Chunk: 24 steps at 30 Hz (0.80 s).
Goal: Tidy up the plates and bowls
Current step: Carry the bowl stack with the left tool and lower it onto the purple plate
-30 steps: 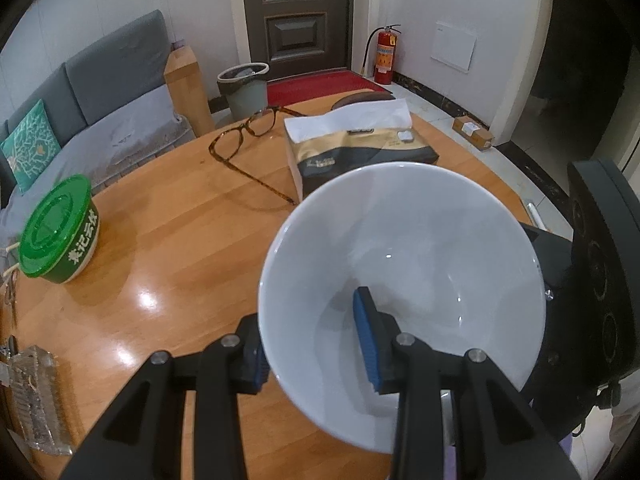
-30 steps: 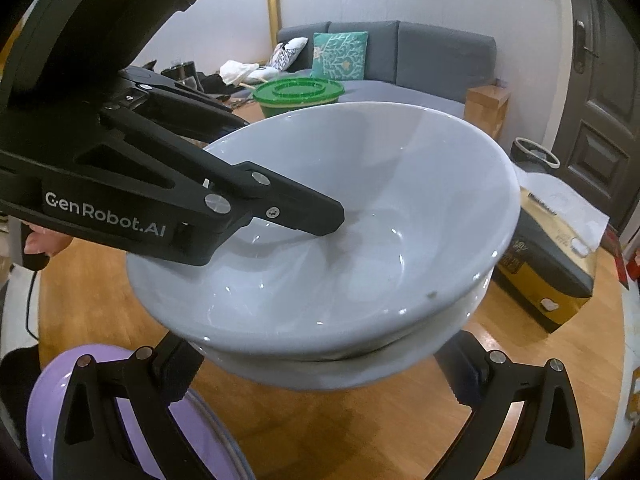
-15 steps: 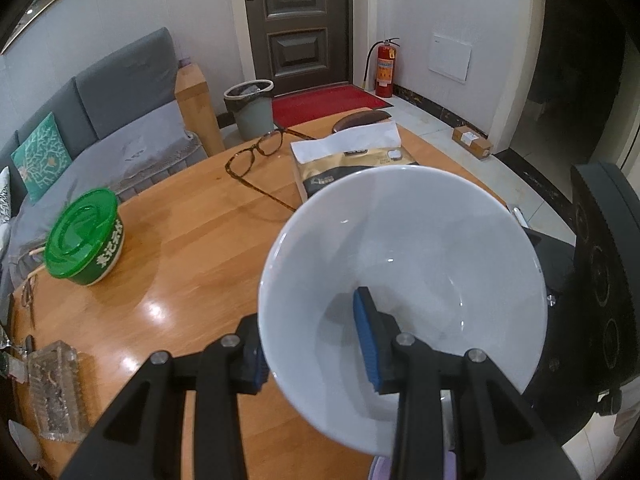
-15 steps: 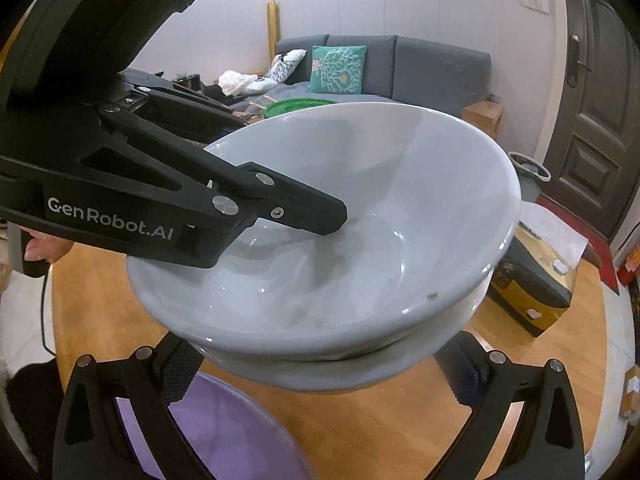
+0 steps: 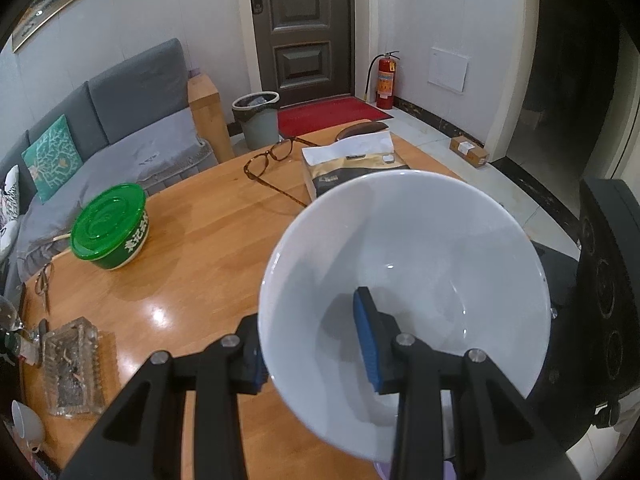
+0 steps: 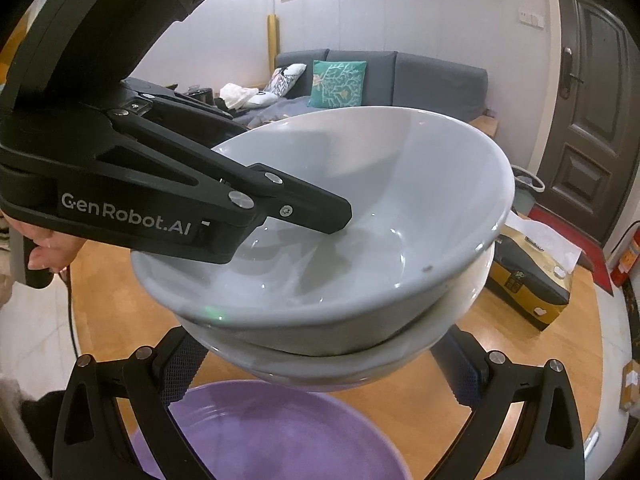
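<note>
Two white bowls (image 6: 328,248) nested and airborne: left gripper (image 5: 316,344) clamps the upper bowl's rim, right gripper (image 6: 320,364) straddles the lower bowl, contact unclear. Purple plate (image 6: 264,432) waits at 6 o'clock. Setting down outstanding.

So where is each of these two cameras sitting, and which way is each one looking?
Left wrist view: on the left gripper, looking down along its fingers at the stacked white ceramic bowls, the round wooden table and the door; only its own black fingers show.
Right wrist view: on the right gripper, below the bowls, facing the grey sofa; its fingers, the left gripper and a hand show.
Shared: bowls, table, sofa, purple bowl.
</note>
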Available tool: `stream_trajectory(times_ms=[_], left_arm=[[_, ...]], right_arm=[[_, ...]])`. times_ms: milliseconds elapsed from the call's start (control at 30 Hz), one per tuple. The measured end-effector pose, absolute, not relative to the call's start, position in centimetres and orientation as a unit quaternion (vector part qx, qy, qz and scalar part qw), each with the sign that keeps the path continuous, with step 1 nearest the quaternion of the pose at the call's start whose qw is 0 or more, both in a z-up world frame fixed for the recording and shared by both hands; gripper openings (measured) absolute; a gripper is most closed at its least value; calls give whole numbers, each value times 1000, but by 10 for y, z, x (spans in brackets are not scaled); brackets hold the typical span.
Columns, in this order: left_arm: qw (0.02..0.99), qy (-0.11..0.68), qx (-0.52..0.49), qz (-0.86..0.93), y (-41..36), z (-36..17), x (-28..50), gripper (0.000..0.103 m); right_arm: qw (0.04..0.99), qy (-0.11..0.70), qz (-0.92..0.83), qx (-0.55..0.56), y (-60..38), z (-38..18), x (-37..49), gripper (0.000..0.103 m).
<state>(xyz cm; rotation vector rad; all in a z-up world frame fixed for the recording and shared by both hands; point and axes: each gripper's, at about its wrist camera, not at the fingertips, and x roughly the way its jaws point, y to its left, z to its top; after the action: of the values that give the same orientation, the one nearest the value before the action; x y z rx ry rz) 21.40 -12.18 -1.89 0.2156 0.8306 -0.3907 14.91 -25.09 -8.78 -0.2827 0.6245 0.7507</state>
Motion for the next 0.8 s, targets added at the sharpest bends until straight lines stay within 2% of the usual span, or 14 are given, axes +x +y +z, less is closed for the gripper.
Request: stream_trajectory(times_ms=[800], left_arm=[[886,395,126,-206,-136,-14,146,33]], right_arm=[[882,299,335,-139,-251,-83,92,99]])
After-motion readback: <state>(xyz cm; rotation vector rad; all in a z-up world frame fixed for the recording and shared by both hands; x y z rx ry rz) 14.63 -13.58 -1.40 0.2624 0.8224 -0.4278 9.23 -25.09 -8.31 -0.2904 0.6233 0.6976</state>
